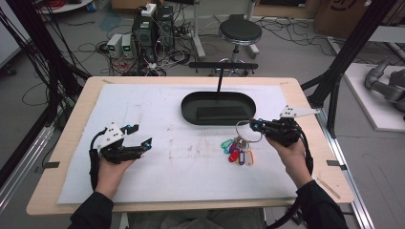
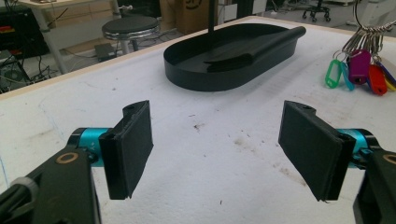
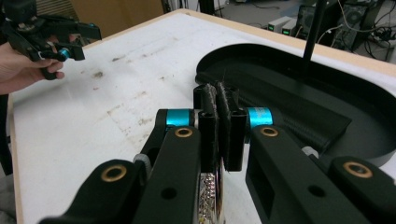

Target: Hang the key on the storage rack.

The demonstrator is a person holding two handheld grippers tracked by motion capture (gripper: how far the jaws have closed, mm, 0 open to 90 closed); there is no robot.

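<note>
The right gripper [image 1: 254, 125] is clamping the key bunch's ring [image 1: 248, 131], tags [image 1: 240, 155] dangling beside the black oval tray [image 1: 191, 112] (a dark flat block [image 1: 223, 113] lying inside); the left gripper [image 1: 141, 135] is gaping apart.

The bunch of keys [image 1: 241, 151] lies on the table [image 1: 71, 138], just before the tray [image 1: 191, 114].

The tray [image 1: 191, 113] is black, and the desk [image 1: 71, 143] is pale wood under a stained white mat [image 1: 157, 119]. The key tags [image 1: 239, 151] are green, purple, red, blue and orange.
</note>
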